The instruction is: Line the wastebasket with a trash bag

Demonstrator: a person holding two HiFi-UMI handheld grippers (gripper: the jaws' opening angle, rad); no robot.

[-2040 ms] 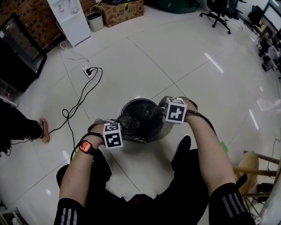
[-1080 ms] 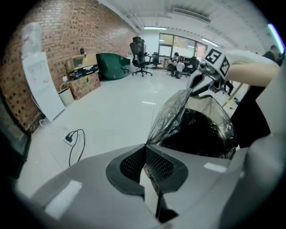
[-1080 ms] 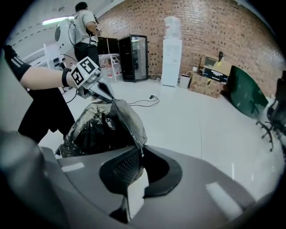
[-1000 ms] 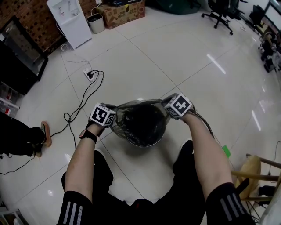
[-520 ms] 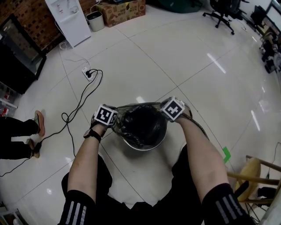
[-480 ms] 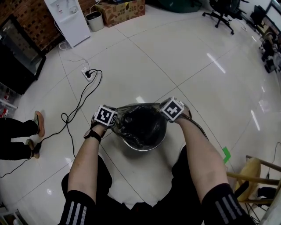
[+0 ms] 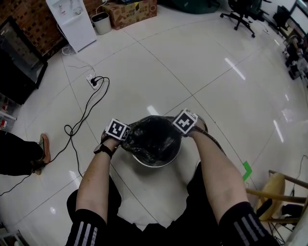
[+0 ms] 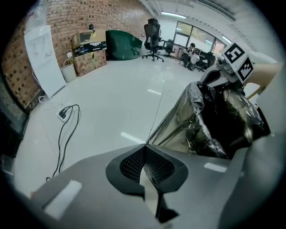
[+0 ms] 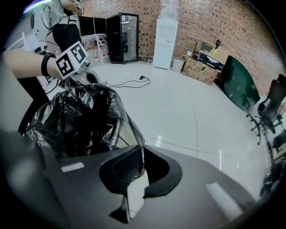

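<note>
A glossy white tiled floor filled most of the head view, with reflected light streaks at the right. A brick wall ran along the upper left. In front of it stood a white water dispenser, a small bin and a cardboard box. A black glass-door cabinet stood at the left edge. A black cable snaked from a power strip. An office chair sat at the upper right and a wooden stool at the lower right, with a green tape mark near the stool.
</note>
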